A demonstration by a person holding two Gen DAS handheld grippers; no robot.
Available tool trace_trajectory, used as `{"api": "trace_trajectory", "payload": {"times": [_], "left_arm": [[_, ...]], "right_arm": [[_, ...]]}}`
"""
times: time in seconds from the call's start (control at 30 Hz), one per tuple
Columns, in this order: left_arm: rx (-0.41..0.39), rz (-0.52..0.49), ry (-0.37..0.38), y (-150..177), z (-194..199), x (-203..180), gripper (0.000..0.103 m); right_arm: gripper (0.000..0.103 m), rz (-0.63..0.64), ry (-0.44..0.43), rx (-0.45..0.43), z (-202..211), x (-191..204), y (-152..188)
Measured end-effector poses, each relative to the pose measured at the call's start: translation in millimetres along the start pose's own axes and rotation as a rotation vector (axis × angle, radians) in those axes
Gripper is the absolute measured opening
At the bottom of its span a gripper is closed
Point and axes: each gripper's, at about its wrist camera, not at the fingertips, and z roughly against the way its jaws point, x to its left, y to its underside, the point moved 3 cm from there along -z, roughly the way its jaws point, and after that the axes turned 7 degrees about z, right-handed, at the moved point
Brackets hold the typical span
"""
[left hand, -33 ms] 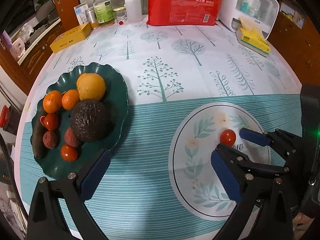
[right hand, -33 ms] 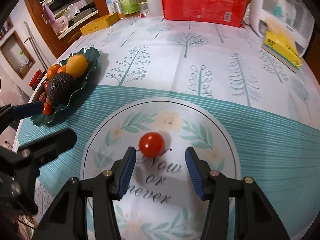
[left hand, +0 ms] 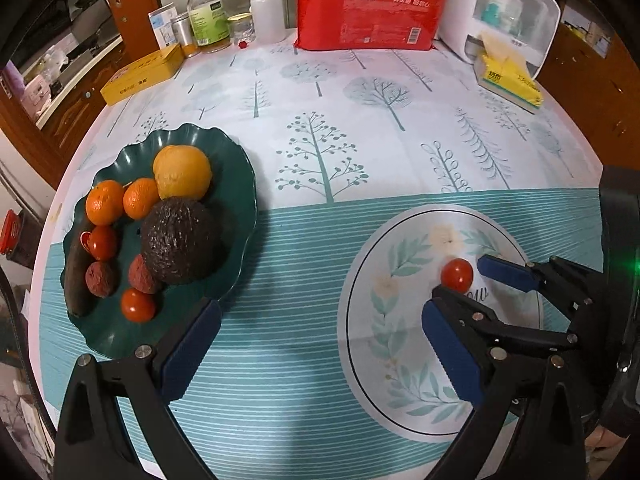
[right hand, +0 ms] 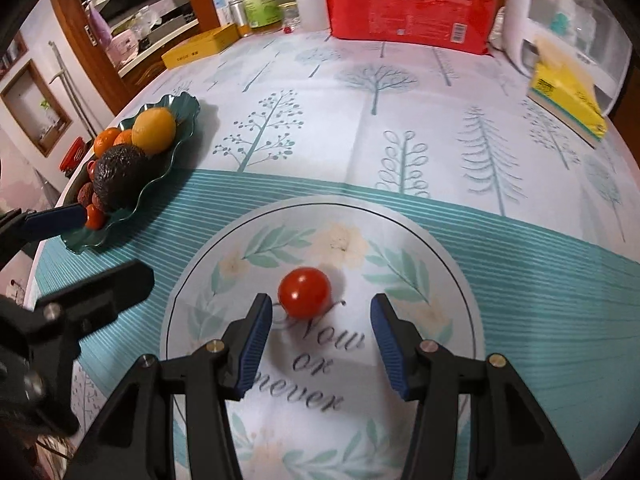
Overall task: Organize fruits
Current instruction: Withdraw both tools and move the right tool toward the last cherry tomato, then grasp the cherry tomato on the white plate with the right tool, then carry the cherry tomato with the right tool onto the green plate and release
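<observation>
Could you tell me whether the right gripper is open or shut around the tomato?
Open: the right gripper shows a wide gap, and the tomato lies free just ahead.

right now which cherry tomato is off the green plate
The tomato alone on the white plate, just ahead of the open right gripper; the others sit on the green plate.

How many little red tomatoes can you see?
3. One cherry tomato sits alone on the white flowered plate. Two are on the green plate: one beside the tangerines, one at the near edge. The avocado may hide more.
</observation>
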Motion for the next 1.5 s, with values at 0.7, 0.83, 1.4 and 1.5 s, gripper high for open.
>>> {"api": "trace_trajectory", "payload": {"times": [0.7,0.83,1.4,1.5], "left_arm": [[0.046,0.018,-0.038,29.1,12.2,19.1,0.100],[0.039,0.008,-0.027,29.9,24.1,23.4,0.100],[-0.120,-0.046,-0.013,-24.9,108.1,78.0,0.100],[-0.162,-0.016,-0.029,-38.6,126.4,105.7,0.100]], "right_arm": [[0.026,0.092,0.008,-0.021,14.4,16.5,3.2],[0.026,0.095,0.017,-0.051,37.5,23.5,6.2],[0.026,0.030,0.016,-0.175,111.3,76.7,-39.3],[0.026,0.039,-0.004,-0.190,118.4,93.5,-58.1]]}}
